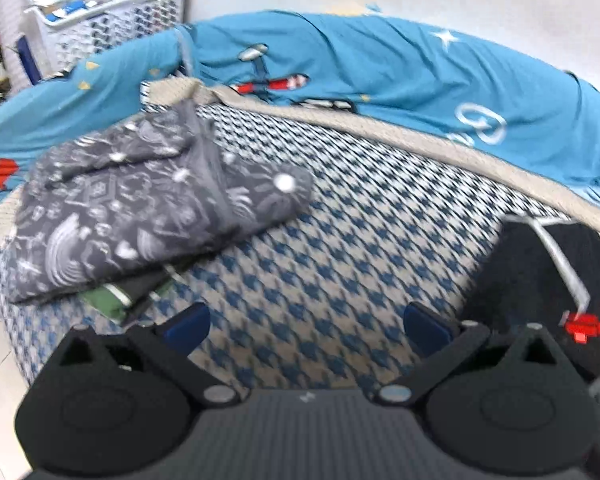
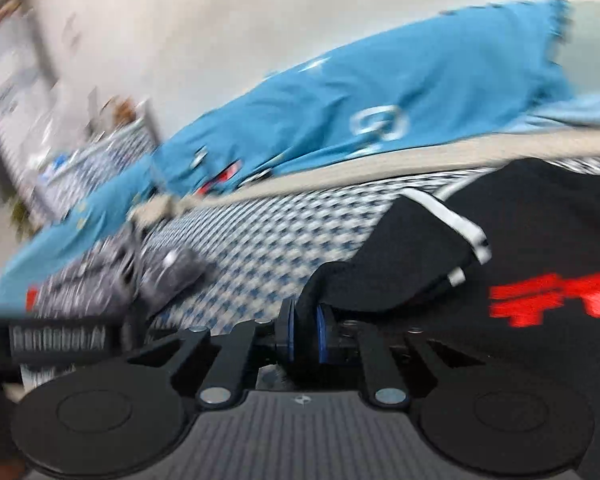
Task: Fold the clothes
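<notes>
Black garment [image 2: 520, 240] (edge in right gripper [image 2: 305, 332])

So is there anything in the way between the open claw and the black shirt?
Nothing visible is. The left gripper hangs open over bare checked blanket, with the black shirt lying just to its right. The right gripper already pinches that shirt's edge.

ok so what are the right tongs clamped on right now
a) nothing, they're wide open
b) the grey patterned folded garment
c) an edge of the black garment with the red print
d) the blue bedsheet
c: in the right wrist view the right tongs are shut with a fold of the black garment pinched between the blue pads, while the grey patterned garment lies apart on the houndstooth cloth.
</notes>
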The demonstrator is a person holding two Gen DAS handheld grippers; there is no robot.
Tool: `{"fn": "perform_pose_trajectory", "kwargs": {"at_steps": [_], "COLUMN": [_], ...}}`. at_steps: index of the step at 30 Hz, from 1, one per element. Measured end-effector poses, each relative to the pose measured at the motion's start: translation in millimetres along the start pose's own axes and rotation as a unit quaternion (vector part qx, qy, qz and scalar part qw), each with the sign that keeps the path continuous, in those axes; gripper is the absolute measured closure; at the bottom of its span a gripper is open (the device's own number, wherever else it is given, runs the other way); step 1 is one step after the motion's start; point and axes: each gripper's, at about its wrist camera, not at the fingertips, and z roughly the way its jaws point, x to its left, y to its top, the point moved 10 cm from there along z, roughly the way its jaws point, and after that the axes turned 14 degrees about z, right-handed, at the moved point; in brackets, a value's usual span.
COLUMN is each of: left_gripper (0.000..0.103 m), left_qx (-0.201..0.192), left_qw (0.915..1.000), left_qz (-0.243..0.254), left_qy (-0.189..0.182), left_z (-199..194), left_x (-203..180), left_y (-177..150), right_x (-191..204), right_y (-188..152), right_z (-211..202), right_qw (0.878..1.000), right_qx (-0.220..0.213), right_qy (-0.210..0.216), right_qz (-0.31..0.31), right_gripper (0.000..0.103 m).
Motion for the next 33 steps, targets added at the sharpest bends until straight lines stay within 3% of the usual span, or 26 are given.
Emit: {"fn": "perform_pose_trajectory", "kwargs": {"at_steps": [7, 12, 16, 21, 28, 33], "left_gripper": [0.000, 0.000, 0.000, 0.000, 0.000, 0.000], "left_qx": [-0.008, 0.002, -0.002, -0.006, 0.002, 0.014], "left_qw": [0.9995, 0.9995, 0.9997, 0.9996, 0.9998, 0.9997], "left_qz": [-0.024, -0.030, -0.025, -0.028, -0.015, -0.007], "left_qy": [0.017, 0.011, 0.006, 0.003, -0.009, -0.017], "left_z": [0, 3, 0, -3, 0, 5], "left_x": [22, 21, 15, 13, 6, 1], "left_y": [7, 5, 7, 8, 3, -2], "right_x": [14, 17, 12, 10, -27, -55], "right_y": [-16, -14, -9, 1, 21, 21], "right_z": [8, 2, -10, -38, -47, -34], "right_qw": [0.999, 0.998, 0.997, 0.996, 0.998, 0.995], "right_qx": [0.038, 0.049, 0.068, 0.076, 0.019, 0.012], "right_qy": [0.032, 0.028, 0.017, 0.033, -0.061, -0.095], "right_qz": [-0.024, -0.038, -0.032, -0.026, -0.021, 0.006], "right_gripper": [0.083, 0.070, 0.068, 0.067, 0.066, 0.060]}}
